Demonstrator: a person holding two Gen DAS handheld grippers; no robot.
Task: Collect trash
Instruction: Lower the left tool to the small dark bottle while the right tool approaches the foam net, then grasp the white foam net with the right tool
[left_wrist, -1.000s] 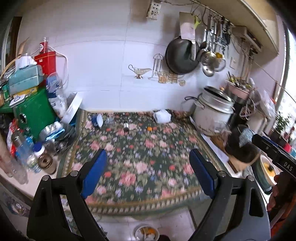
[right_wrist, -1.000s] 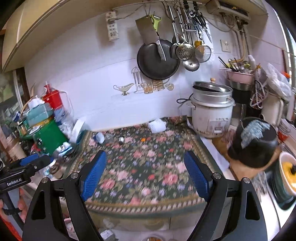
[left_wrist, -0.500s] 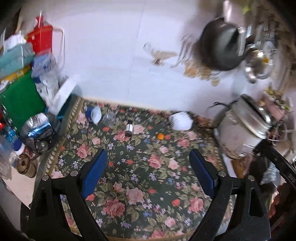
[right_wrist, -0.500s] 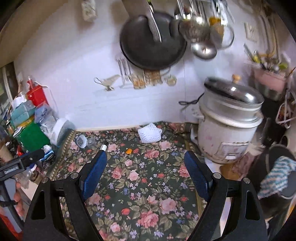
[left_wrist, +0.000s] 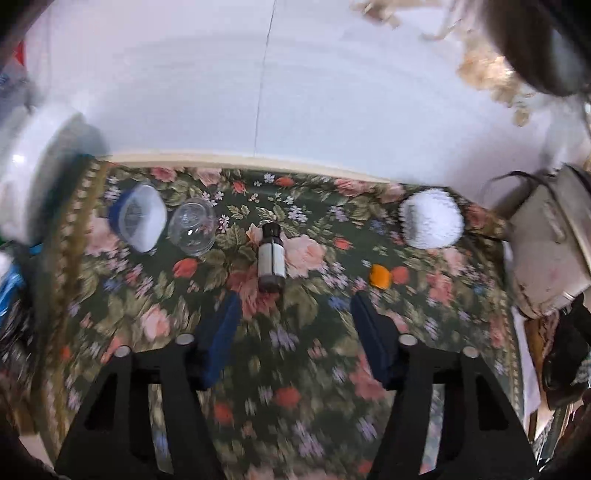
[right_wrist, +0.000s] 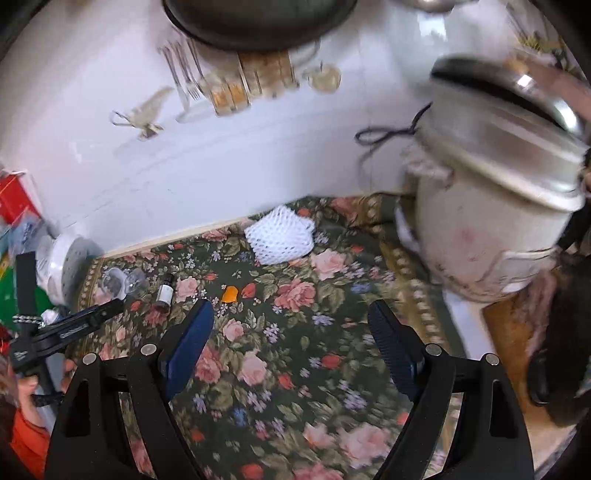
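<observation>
A soft woven cloth (left_wrist: 295, 350) with flowers covers the counter. The jar (left_wrist: 192, 227) is clear, shiny glass. The net (right_wrist: 280, 240) is white foam mesh. The cooker (right_wrist: 491, 206) has a dull metal lid. The wall (left_wrist: 221, 92) is smooth and glossy.

- Left gripper (right_wrist: 92, 317), seen from the right wrist: white lettering on its black body, near the lower left edge. Too small and blurred to read.
- Small bottle (left_wrist: 271, 258) lying on the floral cloth (left_wrist: 295, 350): pale label band, no print legible.
- Red box (right_wrist: 14, 195) at the left edge of the right wrist view: white patches on it, no characters made out.
- Rice cooker (right_wrist: 491, 206): no marking readable.
- Left wrist view: motion blur throughout, nothing legible.
</observation>
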